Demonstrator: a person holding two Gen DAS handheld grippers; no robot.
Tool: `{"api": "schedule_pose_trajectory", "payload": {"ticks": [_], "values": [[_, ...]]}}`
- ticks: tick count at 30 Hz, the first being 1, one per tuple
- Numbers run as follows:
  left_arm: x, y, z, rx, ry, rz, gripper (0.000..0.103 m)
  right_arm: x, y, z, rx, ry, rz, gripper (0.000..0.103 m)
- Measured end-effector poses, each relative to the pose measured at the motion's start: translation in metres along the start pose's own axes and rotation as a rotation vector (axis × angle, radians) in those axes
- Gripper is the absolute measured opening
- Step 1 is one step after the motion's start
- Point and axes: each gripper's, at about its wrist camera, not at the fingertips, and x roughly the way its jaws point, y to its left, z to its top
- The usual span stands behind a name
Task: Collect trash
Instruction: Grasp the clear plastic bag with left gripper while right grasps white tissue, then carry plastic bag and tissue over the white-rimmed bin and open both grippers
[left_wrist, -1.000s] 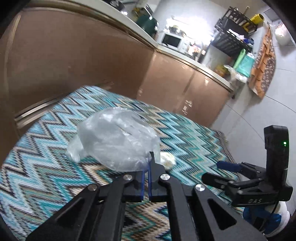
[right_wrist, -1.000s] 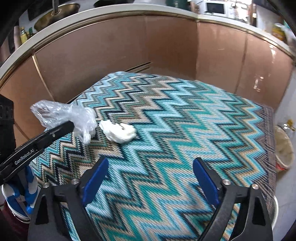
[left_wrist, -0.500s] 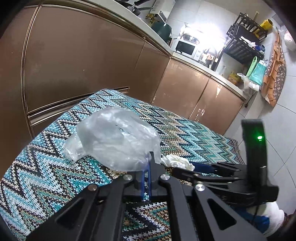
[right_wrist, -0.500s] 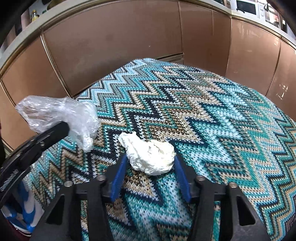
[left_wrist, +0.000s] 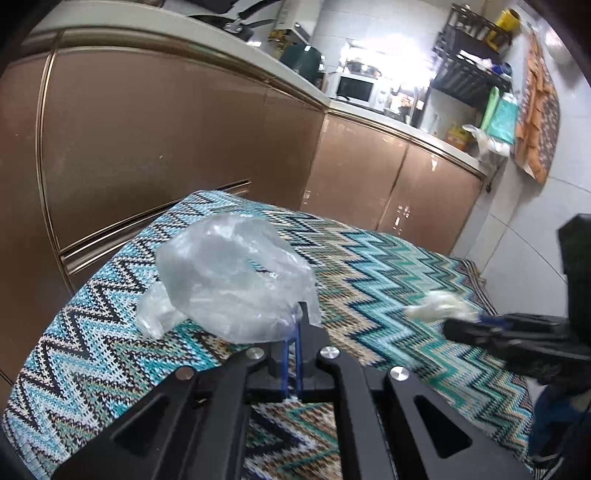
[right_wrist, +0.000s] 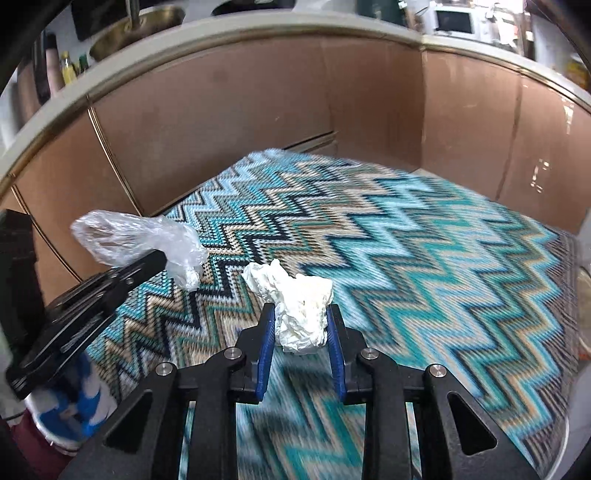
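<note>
Both pieces of trash are in hand, so the pick-up step looks done and what remains is carrying them to wherever the trash goes; no bin shows in either view, so the next move calls for finding one and bringing both loads over it before letting go.

Nearest in the right wrist view, the right tongs (right_wrist: 300, 334) are closed partway on a crumpled white tissue wad (right_wrist: 295, 308), the blue pads pressing its lower sides while most of it bulges above the tips. It seems lifted clear of the zigzag rug (right_wrist: 424, 266) beneath, though the blur makes that uncertain.

To the left of them, the left tongs (left_wrist: 291, 332) are pinched nearly together on the edge of a clear plastic bag (left_wrist: 232, 280), which puffs up ahead of the tips. Beyond both, the rug runs to the brown cabinet fronts (left_wrist: 155, 147).
</note>
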Motion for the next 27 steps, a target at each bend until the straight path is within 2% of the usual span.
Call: {"api": "schedule_pose_trajectory", "payload": {"ticks": [8, 12, 16, 22, 25, 27], "values": [[-0.049, -0.054, 0.015, 0.078, -0.015, -0.152, 0.002, -0.113, -0.054, -0.051, 0.121, -0.117, -0.149, 0.027], [-0.070, -0.103, 0.022, 0.144, -0.018, -0.269, 0.002, -0.160, -0.094, -0.087, 0.221, -0.161, -0.213, 0.027], [-0.078, -0.166, 0.023, 0.205, 0.025, -0.431, 0.002, -0.203, -0.139, -0.128, 0.347, -0.203, -0.300, 0.027], [-0.071, -0.280, 0.019, 0.330, 0.102, -0.611, 0.002, -0.230, -0.193, -0.175, 0.478, -0.208, -0.401, 0.027], [-0.050, -0.336, 0.012, 0.370, 0.172, -0.668, 0.002, -0.229, -0.214, -0.189, 0.519, -0.200, -0.434, 0.027], [-0.034, -0.366, 0.004, 0.394, 0.215, -0.678, 0.002, -0.226, -0.228, -0.197, 0.537, -0.191, -0.448, 0.028]]}}
